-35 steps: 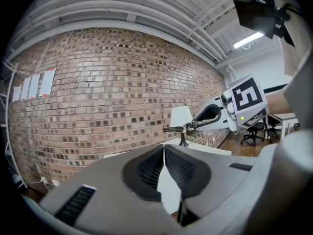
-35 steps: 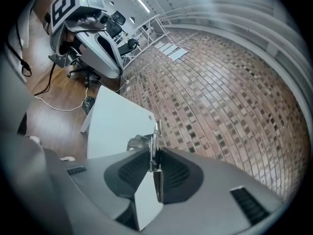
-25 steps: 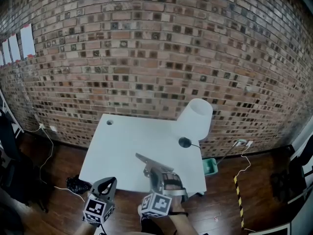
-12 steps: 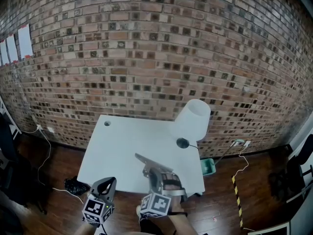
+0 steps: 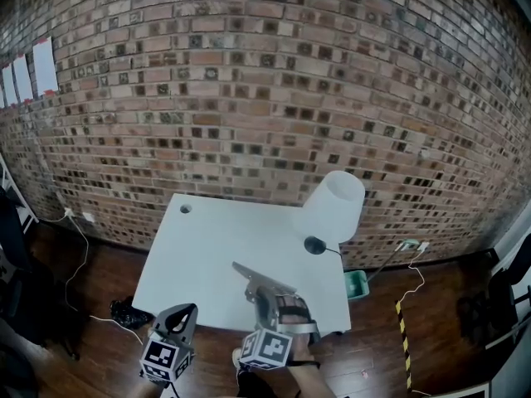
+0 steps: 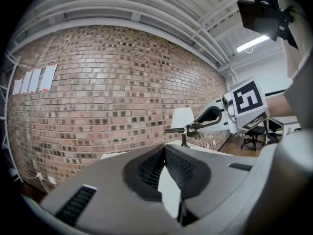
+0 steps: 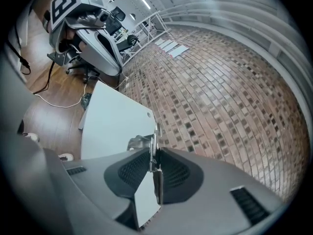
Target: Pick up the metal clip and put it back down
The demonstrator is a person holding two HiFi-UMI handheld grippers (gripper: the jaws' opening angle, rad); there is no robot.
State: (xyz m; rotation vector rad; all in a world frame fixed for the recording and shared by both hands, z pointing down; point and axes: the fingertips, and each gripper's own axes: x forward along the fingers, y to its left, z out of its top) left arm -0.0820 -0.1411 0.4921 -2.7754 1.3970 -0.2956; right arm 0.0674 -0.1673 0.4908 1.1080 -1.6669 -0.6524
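The metal clip (image 5: 249, 274) is a long silver clamp. It is held in the air over the near edge of the white table (image 5: 207, 247), with my right gripper (image 5: 264, 293) shut on its rear part. In the right gripper view the clip (image 7: 155, 136) stands on edge between the pads and sticks out ahead of them. My left gripper (image 5: 184, 312) hangs low at the left, off the table's front edge, with its jaws together and nothing in them. From the left gripper view, the clip (image 6: 182, 129) juts from the right gripper (image 6: 196, 127) towards the brick wall.
A white lamp (image 5: 333, 206) with a dark round base (image 5: 315, 245) stands at the table's far right corner. The table has a cable hole (image 5: 185, 209) at its far left. A green bin (image 5: 357, 282) and cables lie on the wooden floor. The brick wall is behind.
The head view has shifted slightly. Both grippers and the held clip stay where they were.
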